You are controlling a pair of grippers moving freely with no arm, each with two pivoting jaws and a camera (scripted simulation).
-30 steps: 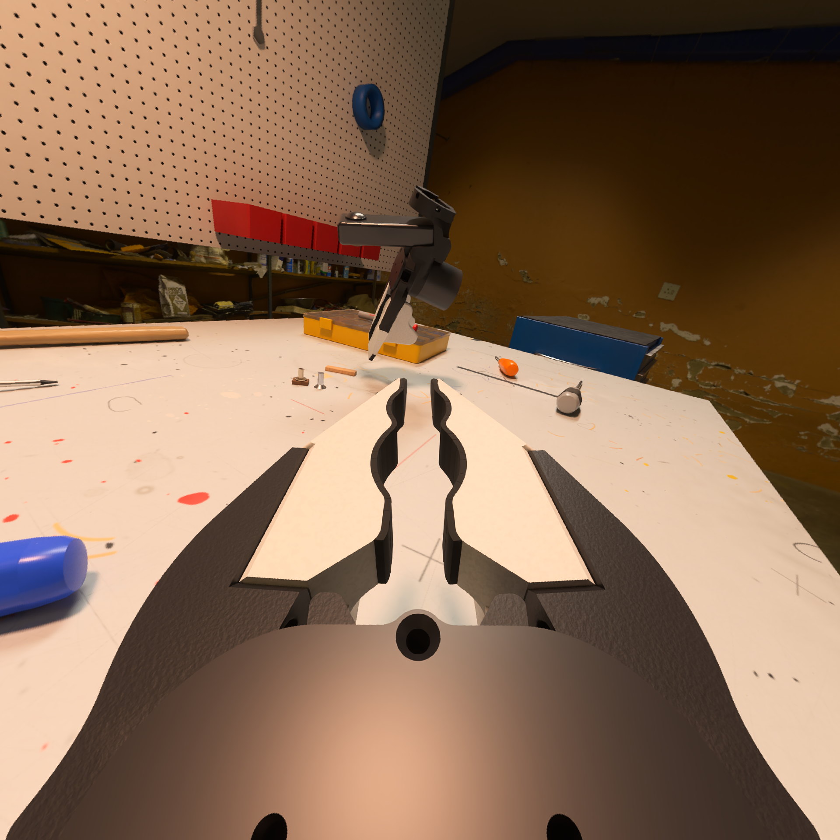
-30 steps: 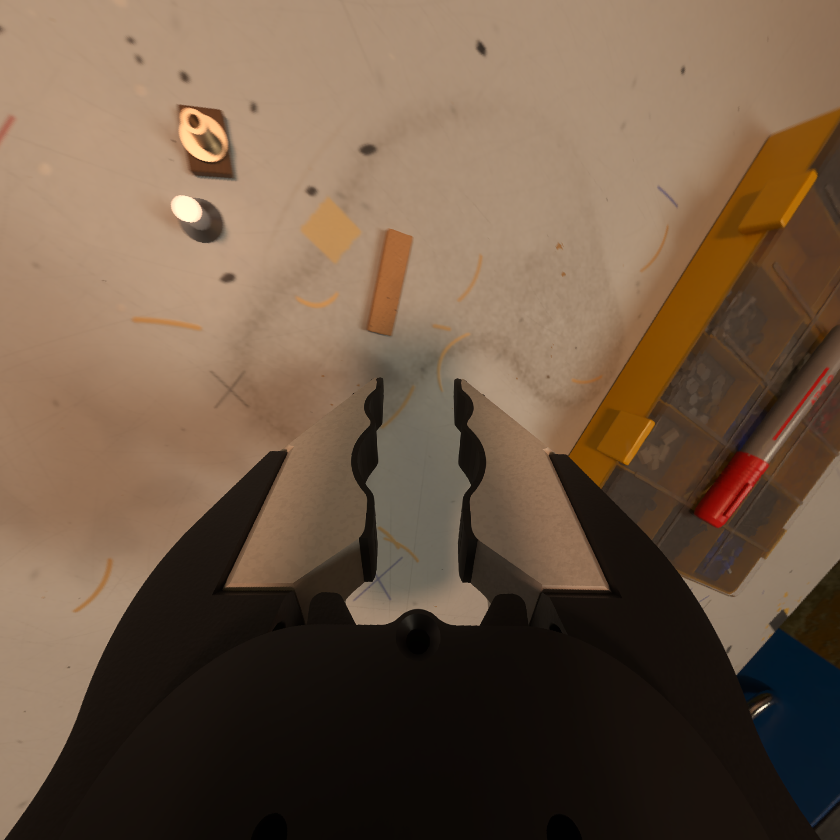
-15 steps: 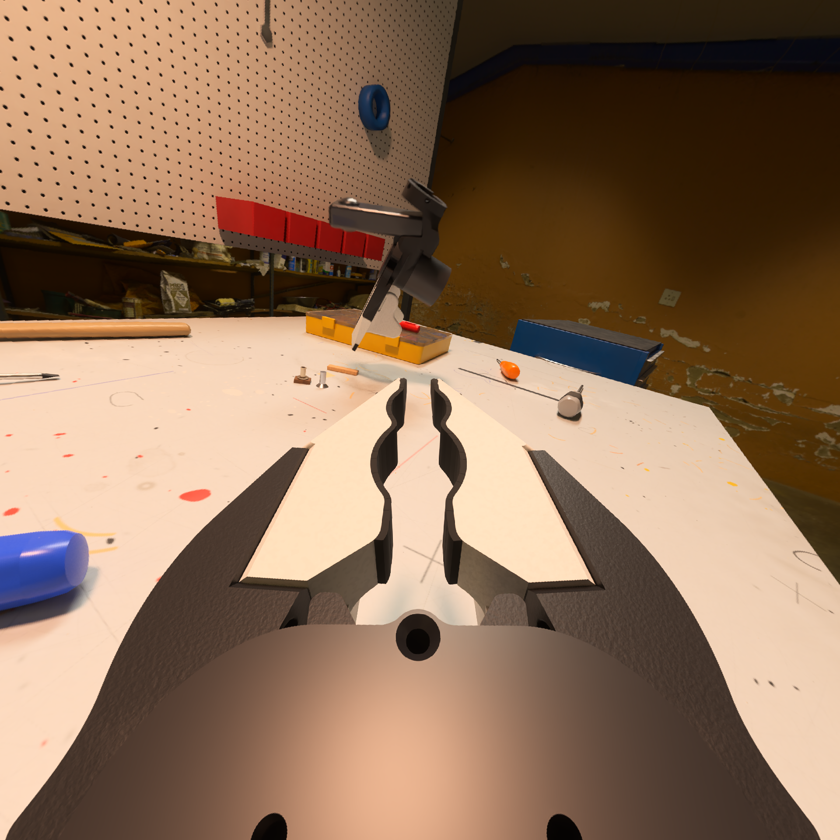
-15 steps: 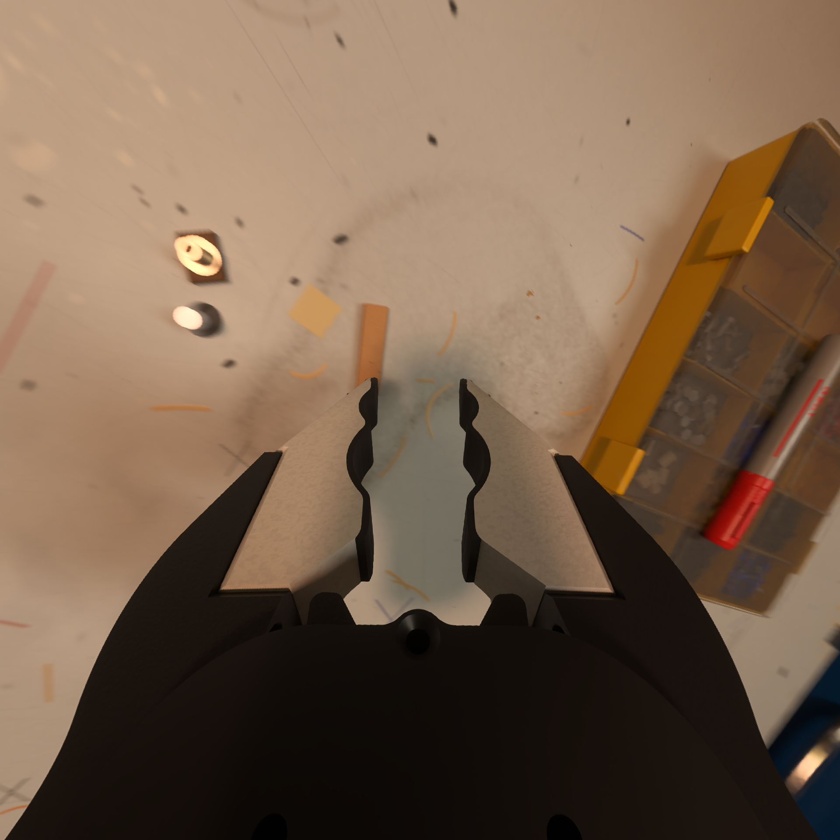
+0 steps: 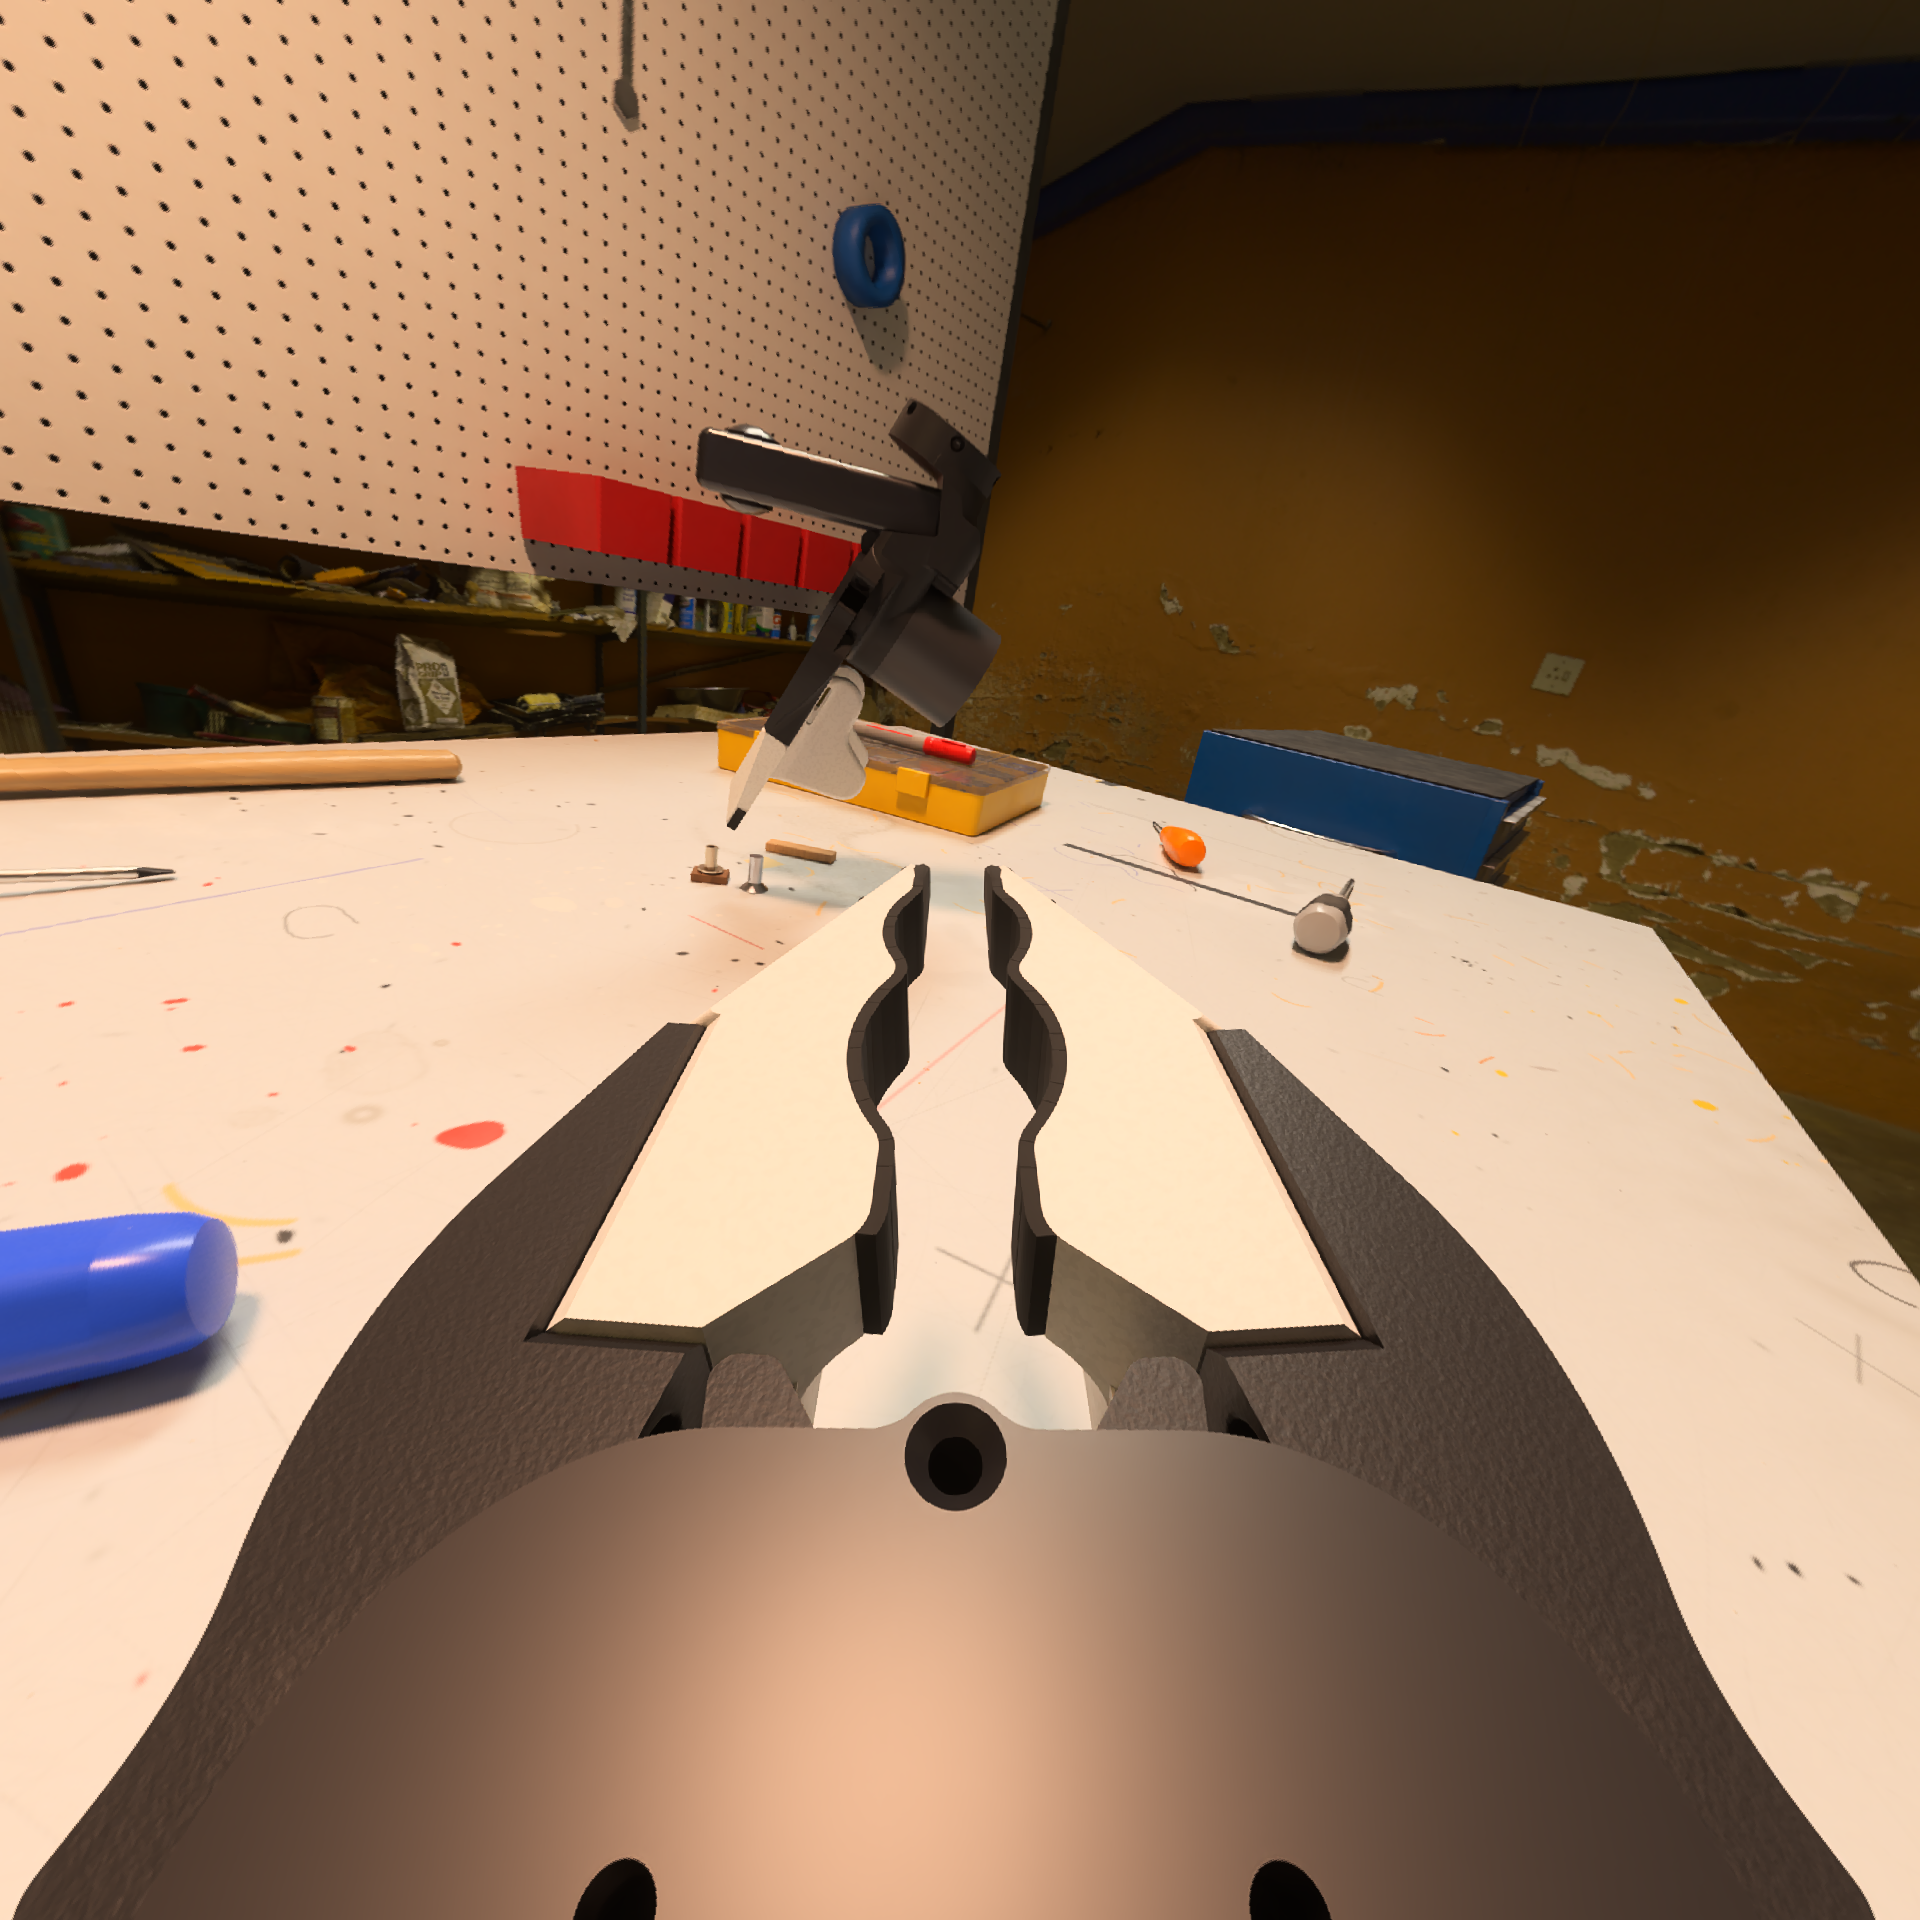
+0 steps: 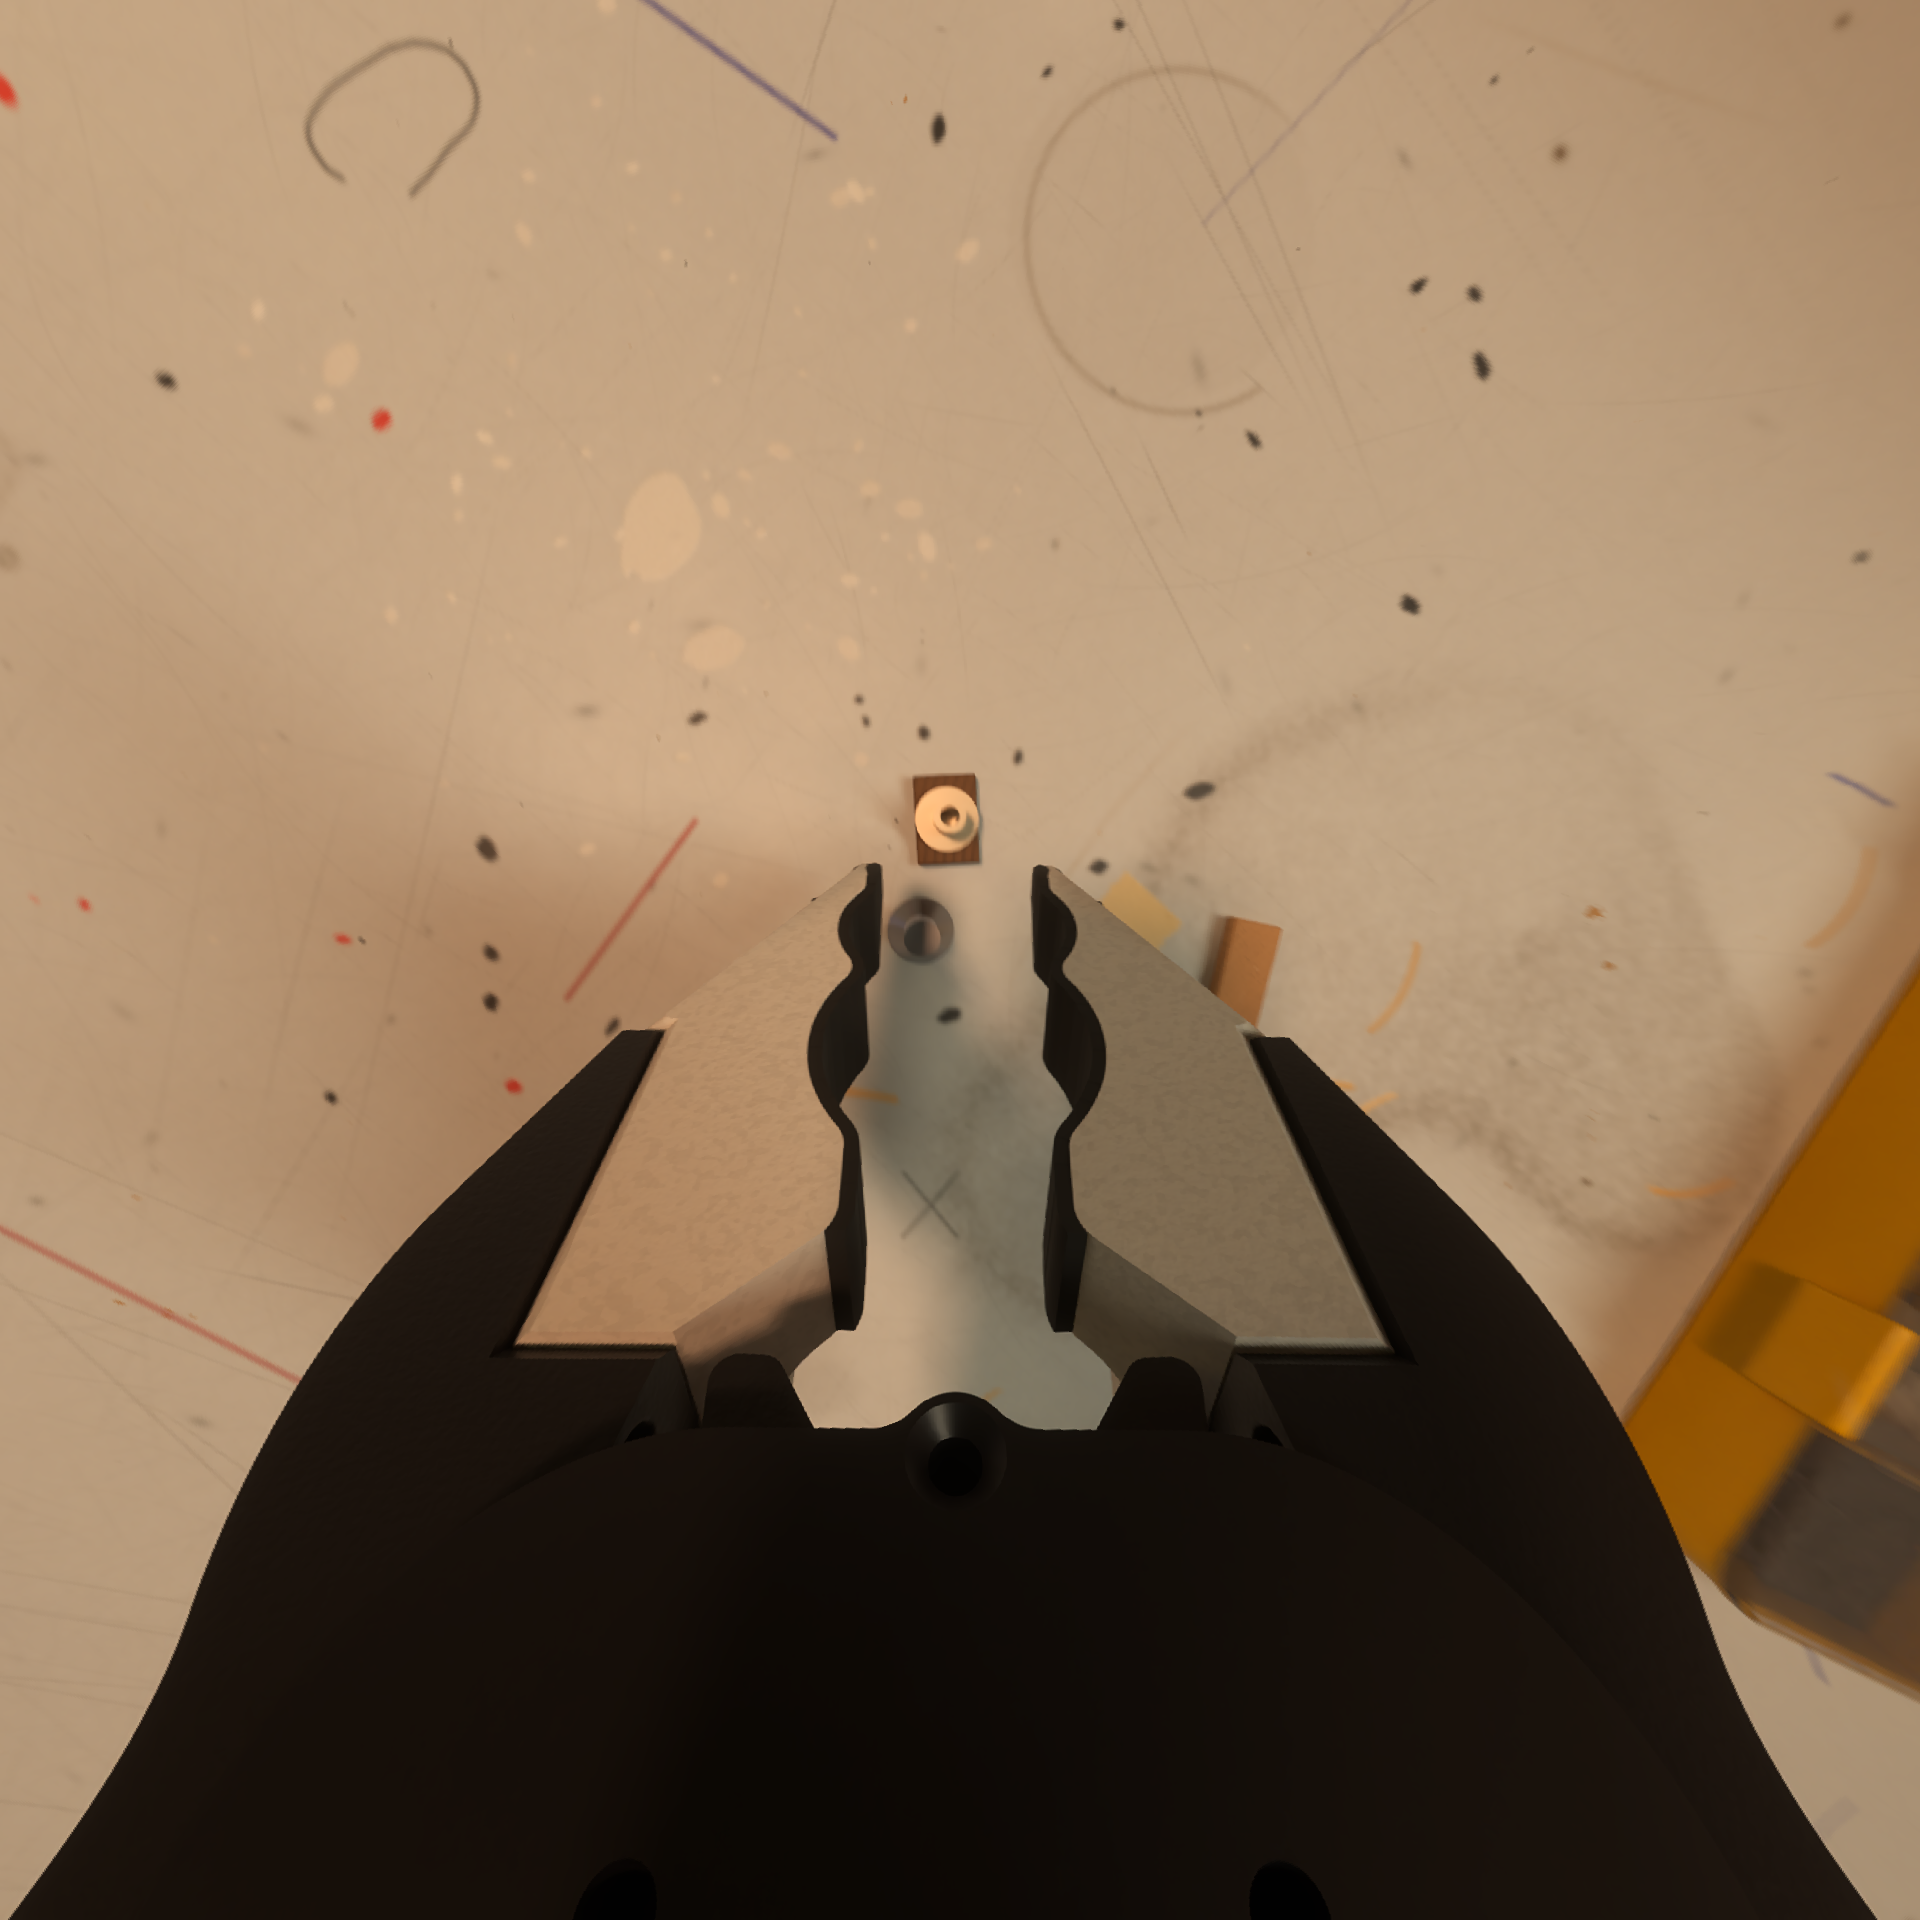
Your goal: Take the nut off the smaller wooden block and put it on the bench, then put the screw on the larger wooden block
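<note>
A brass nut (image 6: 948, 819) sits on the smaller dark wooden block (image 6: 941, 855). The steel screw (image 6: 921, 932) stands head down on the bench just below the block. The larger, light wooden block (image 6: 1244, 966) lies to the right, partly hidden by my right finger. My right gripper (image 6: 956, 883) is open and empty, pointing down, with the screw between its fingertips near the left one. In the left wrist view it hovers (image 5: 738, 819) just above the nut (image 5: 710, 858), the screw (image 5: 755, 873) and the larger block (image 5: 800, 852). My left gripper (image 5: 954, 883) is empty, jaws narrowly apart, low over the bench.
A yellow parts organizer (image 5: 935, 795) with a red marker stands behind the blocks and shows in the right wrist view (image 6: 1787, 1351). Also on the bench are a blue box (image 5: 1361, 800), an orange-handled tool (image 5: 1181, 844), a grey knob (image 5: 1322, 923), a blue cylinder (image 5: 104, 1299) and a wooden dowel (image 5: 229, 769).
My right gripper has moved left from over the larger block to the nut and screw, and lower. The screw now lies between its fingertips. My left gripper has stayed put.
</note>
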